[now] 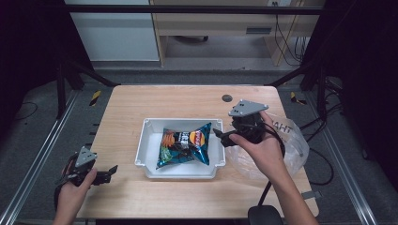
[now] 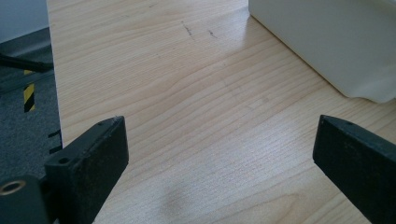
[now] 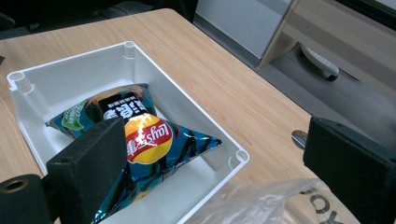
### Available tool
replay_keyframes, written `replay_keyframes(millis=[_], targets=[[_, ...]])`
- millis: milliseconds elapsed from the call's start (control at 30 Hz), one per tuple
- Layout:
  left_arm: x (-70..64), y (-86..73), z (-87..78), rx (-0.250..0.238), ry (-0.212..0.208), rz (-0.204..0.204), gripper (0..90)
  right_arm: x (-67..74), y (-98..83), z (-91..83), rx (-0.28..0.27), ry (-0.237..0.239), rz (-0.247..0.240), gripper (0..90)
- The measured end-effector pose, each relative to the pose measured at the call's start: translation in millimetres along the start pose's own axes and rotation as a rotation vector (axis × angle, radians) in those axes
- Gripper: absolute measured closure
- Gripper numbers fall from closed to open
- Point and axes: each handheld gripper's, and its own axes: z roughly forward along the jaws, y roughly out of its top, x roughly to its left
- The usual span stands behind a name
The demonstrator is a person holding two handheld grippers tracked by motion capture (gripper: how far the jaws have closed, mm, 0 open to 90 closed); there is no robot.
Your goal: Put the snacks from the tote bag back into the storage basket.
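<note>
1. Centrally in the high view, a white rectangular tray (image 1: pixel 145 140) sits on the light wooden table (image 1: pixel 126 108). It holds one chip bag (image 1: pixel 185 144) lying flat, slanted across the tray floor.
2. Chip bag appearance: glossy dark blue-teal foil with black streaks, a round red-and-yellow logo near its right half, a black panel with white characters beside it, and orange and green print toward its left end. Corners are drawn into points; the surface looks puffed and catches glare. In the right gripper view the bag (image 3: pixel 154 140) spans the lower centre of the frame, one pointed corner reaching toward the tray's near wall (image 3: pixel 215 135).
3. Right gripper (image 1: pixel 224 136): held in the person's right hand (image 1: pixel 265 145) at centre right of the high view, just beside the tray's right rim. Its jaws stand wide apart, nothing between them. Its grey three-cornered plate (image 1: pixel 248 108) faces up.
4. Clear plastic bag (image 1: pixel 291 140) with dark lettering lies crumpled under and right of that hand, at the table's right edge; it also shows at the bottom of the right gripper view (image 3: pixel 261 200).
5. Left gripper (image 1: pixel 112 171): lower left of the high view, held in the left hand (image 1: pixel 75 187) near the table's left front corner, well apart from the tray. Jaws spread wide over bare wood in the left gripper view, tray wall (image 2: pixel 327 42) at upper right.
6. Small dark round disc (image 1: pixel 227 98) sits in the tabletop near the far edge.
</note>
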Motion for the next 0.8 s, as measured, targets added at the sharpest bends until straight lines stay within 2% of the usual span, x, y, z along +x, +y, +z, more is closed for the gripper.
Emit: replay_keyframes(millis=[233, 333, 400, 567, 800], targets=[[0.4, 0.1, 0.9, -0.001, 0.000, -0.005, 3.1, -10.5, -5.8, -9.9, -0.016, -0.013, 0.017, 7.3], [-0.1, 0.2, 1.4, 0.000, -0.002, -0.003, 3.1, -17.7, -8.7, -13.0, -0.014, -0.032, 0.019, 7.7], [-0.3, 0.3, 1.4, -0.001, -0.003, -0.004, 3.1, -22.5, -12.0, -14.1, 0.006, -0.056, 0.013, 7.8], [0.5, 0.2, 1.3, 0.000, -0.001, -0.003, 3.1, -37.2, -29.2, -18.7, 0.041, -0.087, 0.038, 7.6], [-0.8, 0.6, 1.1, 0.002, -0.005, 0.003, 3.1, -44.1, -52.7, -24.2, 0.057, -0.108, 0.080, 7.4]])
